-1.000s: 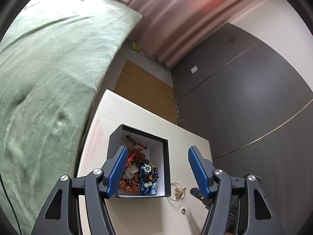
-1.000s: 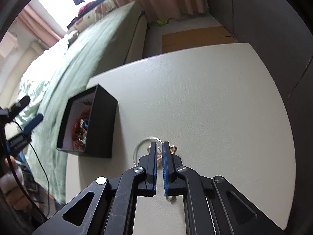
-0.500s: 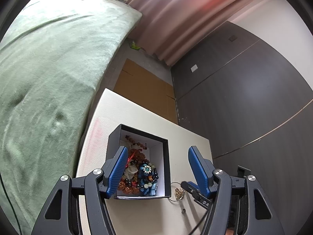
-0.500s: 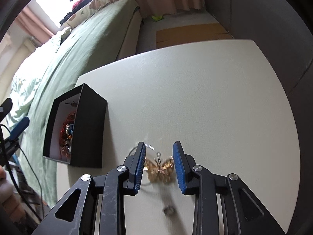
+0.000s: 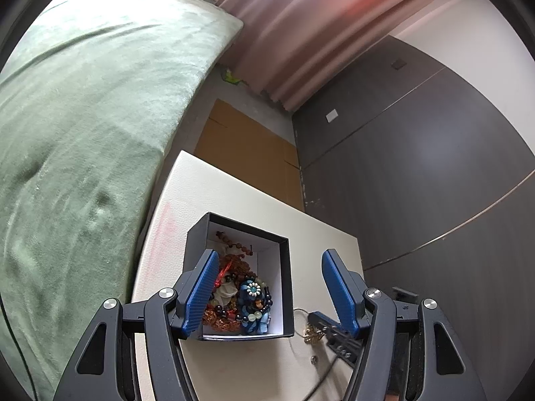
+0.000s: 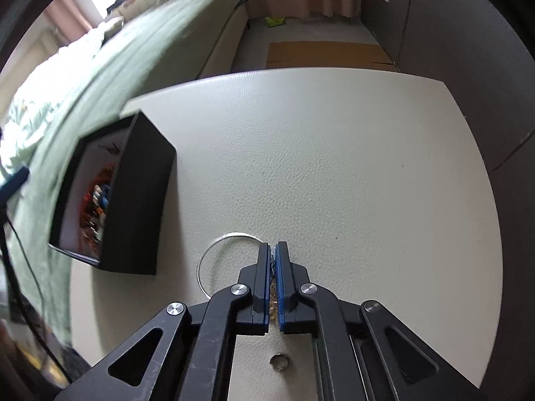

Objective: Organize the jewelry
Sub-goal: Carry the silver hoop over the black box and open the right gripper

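A black box (image 5: 287,287) with a white lining stands on the pale table (image 5: 217,193), and beaded jewelry (image 5: 249,295) is heaped inside it. My left gripper (image 5: 269,254) hovers open over the box with nothing between its blue pads. My right gripper (image 6: 273,245) is shut on a gold pendant (image 6: 273,292), which hangs on a thin silver hoop (image 6: 204,260) lying on the table right of the box (image 6: 133,200). From the left wrist view, the right gripper (image 5: 317,319) meets the pendant (image 5: 312,333) beside the box's near right corner.
A small metal ring (image 6: 280,361) lies loose on the table (image 6: 334,150) under my right gripper, and it shows too in the left wrist view (image 5: 313,359). A green-covered bed (image 5: 83,117) runs along the left. Dark wall panels (image 5: 418,183) stand to the right, with cardboard (image 5: 244,147) on the floor beyond.
My right gripper opened around the gold pendant, then closed on it, tilting a little. The left gripper and the box have not moved.
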Demonstrator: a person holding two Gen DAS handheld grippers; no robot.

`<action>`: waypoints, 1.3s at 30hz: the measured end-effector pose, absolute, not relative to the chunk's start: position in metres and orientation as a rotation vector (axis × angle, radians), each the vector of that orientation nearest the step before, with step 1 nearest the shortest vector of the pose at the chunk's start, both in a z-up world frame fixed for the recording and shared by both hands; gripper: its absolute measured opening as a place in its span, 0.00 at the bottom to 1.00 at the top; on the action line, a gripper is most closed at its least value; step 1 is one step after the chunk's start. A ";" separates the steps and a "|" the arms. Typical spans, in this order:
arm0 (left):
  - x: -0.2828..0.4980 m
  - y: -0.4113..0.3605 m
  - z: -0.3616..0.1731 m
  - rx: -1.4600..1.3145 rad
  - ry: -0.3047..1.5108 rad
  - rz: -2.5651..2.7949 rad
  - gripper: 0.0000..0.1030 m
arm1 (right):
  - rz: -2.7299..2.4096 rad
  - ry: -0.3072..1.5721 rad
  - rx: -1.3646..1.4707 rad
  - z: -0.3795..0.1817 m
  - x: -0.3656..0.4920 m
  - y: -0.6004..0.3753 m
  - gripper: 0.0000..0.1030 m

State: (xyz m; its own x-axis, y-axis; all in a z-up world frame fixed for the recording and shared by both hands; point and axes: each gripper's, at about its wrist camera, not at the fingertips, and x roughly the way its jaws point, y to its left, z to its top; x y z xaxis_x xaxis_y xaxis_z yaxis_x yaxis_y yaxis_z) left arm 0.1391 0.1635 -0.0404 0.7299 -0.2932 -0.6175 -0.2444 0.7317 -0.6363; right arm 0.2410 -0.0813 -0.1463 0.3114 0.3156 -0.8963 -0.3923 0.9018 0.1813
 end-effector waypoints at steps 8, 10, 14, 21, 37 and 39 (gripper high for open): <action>0.133 0.171 -0.039 -0.788 0.756 -0.011 0.63 | 0.623 1.035 0.181 -0.098 0.230 -0.090 0.04; 0.132 0.173 -0.039 -0.789 0.755 -0.003 0.63 | 0.665 1.006 0.230 -0.092 0.228 -0.085 0.04; 0.130 0.176 -0.040 -0.791 0.763 0.017 0.63 | 0.771 0.976 0.342 -0.087 0.226 -0.063 0.05; 0.125 0.177 -0.041 -0.794 0.760 0.040 0.78 | 0.843 1.004 0.371 -0.106 0.220 -0.034 0.62; 0.118 0.124 -0.031 -0.664 0.753 0.000 0.78 | 0.645 0.978 0.254 -0.086 0.201 -0.120 0.62; 0.119 0.113 -0.032 -0.644 0.766 -0.022 0.78 | 0.624 0.994 0.243 -0.088 0.199 -0.130 0.62</action>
